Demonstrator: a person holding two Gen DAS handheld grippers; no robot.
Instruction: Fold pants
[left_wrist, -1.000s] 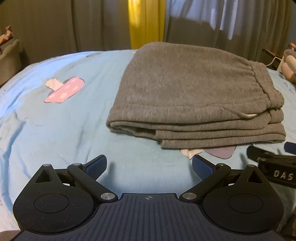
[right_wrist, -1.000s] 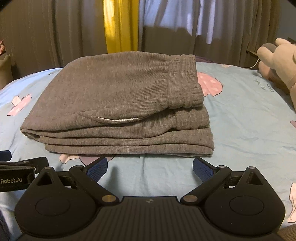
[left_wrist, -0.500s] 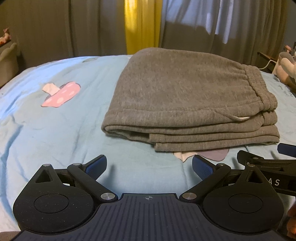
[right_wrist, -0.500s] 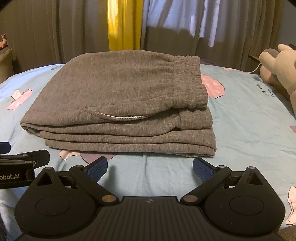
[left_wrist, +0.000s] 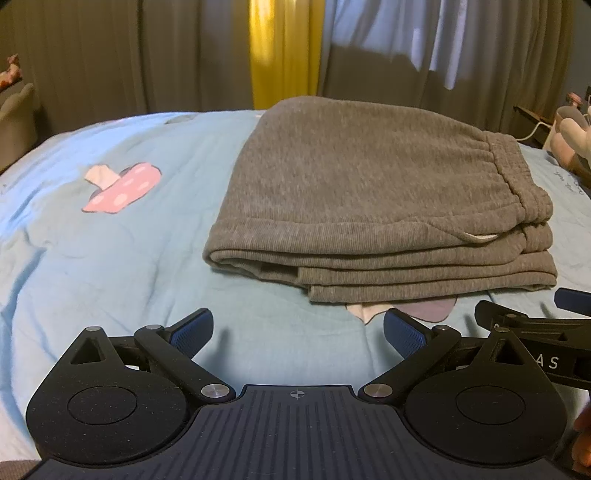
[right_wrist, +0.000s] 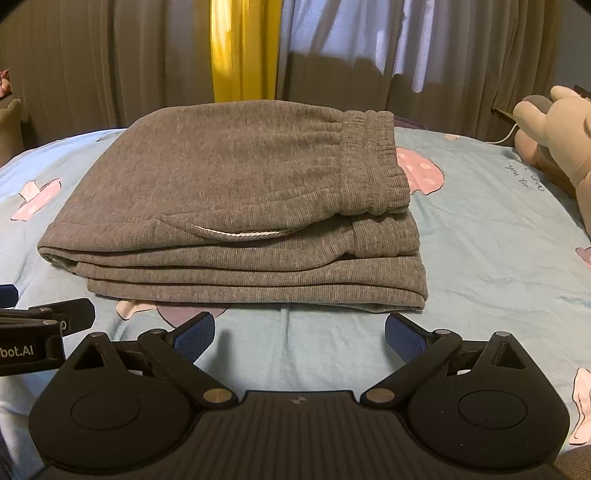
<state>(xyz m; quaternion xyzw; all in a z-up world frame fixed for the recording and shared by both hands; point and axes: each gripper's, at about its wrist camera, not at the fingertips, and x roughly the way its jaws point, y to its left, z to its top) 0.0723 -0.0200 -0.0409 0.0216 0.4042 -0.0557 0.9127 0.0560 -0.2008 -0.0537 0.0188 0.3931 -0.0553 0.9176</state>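
While tongs (right_wrist: 299, 334) gape, pants (right_wrist: 236, 218) folded

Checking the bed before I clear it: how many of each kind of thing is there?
Folded grey pants: 1
Tongs, both open and clear of the pants: 2, left and right
Plush toy: 1
Blue sheet: 1
Total: 5

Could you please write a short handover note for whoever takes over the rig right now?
Left gripper: open, empty, short of the pants' near edge.
Right gripper: open, empty, also just short of it.
Pants: folded into a flat stack on the blue sheet, waistband on top at the right.
Done: the folding looks finished.
Left: probably nothing, perhaps square up the slightly staggered left edges.
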